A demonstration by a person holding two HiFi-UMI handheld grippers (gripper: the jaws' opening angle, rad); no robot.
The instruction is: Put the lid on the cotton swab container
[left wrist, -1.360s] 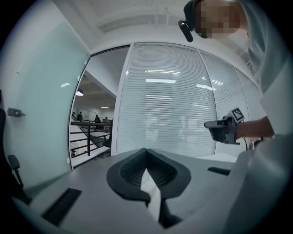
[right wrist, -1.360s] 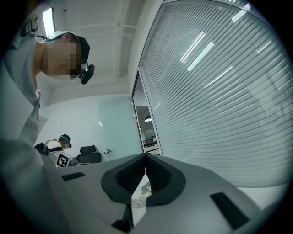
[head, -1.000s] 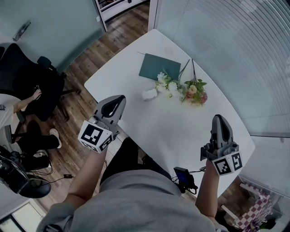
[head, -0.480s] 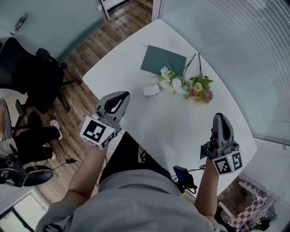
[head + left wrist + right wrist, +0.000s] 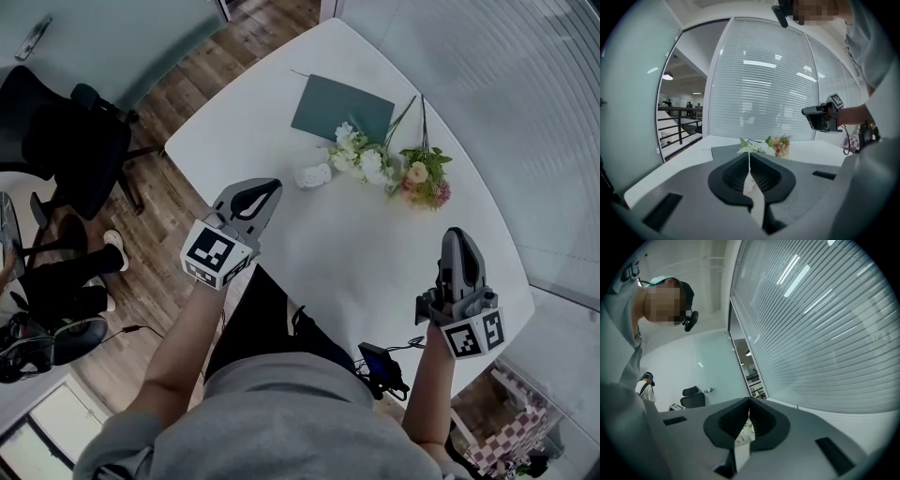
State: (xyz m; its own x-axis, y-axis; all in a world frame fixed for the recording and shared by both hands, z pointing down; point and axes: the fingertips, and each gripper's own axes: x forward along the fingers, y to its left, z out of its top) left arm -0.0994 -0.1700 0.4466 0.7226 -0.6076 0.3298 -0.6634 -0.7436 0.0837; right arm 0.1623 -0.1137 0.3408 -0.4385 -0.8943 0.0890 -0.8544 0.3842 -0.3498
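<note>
Above table [image 5: 375, 253] edge — left gripper [image 5: 270, 189], right gripper [image 5: 457, 236], both closed on nothing, parked clear — likely readying for container [image 5: 314, 175].

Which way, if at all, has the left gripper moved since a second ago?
Yes: the left gripper edged forward over the table, nearer the small white object.

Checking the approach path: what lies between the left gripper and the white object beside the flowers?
Only bare table separates left gripper from white object, per head view.
</note>
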